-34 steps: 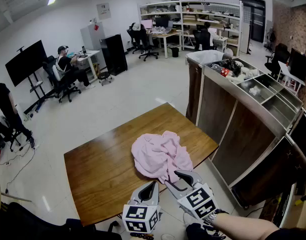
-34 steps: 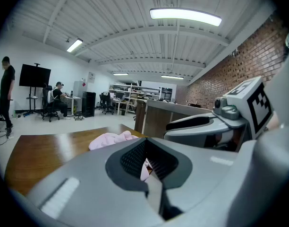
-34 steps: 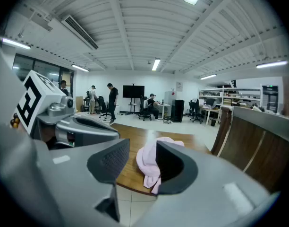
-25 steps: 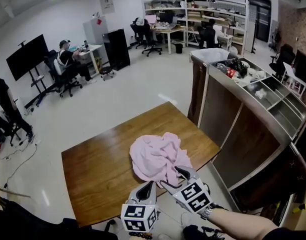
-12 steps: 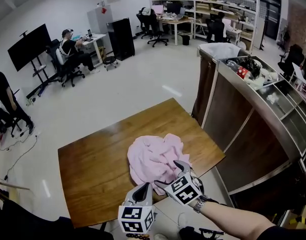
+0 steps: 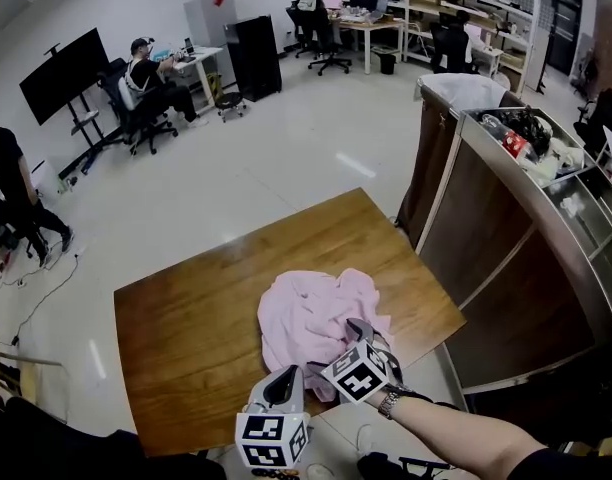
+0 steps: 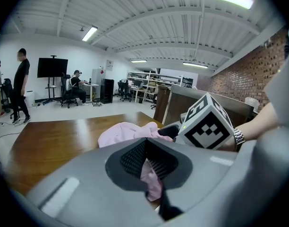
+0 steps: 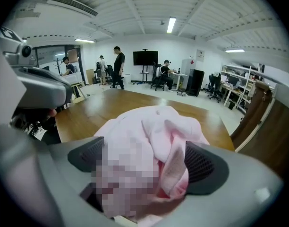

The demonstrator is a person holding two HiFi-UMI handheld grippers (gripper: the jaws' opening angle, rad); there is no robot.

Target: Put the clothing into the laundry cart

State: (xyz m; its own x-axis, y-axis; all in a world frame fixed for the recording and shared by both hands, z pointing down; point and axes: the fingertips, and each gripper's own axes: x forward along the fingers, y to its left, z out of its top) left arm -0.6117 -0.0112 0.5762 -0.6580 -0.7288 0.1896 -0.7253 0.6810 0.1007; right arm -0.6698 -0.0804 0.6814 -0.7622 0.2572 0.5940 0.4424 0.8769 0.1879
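Two-handed, working at the pink clothing [image 6: 314,313], bunched on the wooden counter [image 6: 186,318] toward its 5 o'clock corner. Pinching a thin fold of it with the left gripper [image 7: 145,161], fingers drawn almost together on the fabric, a strip hanging down between them. Straddling the bulk of the heap with the right gripper [image 8: 145,167], fingers spread wide, not clamping, cloth filling the gap between them. Seen from the head, approaching with both from 6 o'clock, left gripper [image 6: 285,378] just beside right gripper [image 6: 338,348], at the counter's near edge. Sitting close to that edge, the heap; leaving bare wood from 8 round to 12 o'clock. Keeping clear at 3 o'clock of the tall brown unit [image 6: 496,238] with steel bins on top, a strip of pale floor [image 6: 286,188] running between it and the counter. Opening wide beyond 12 o'clock, seated people [image 6: 144,68] well apart at 11.
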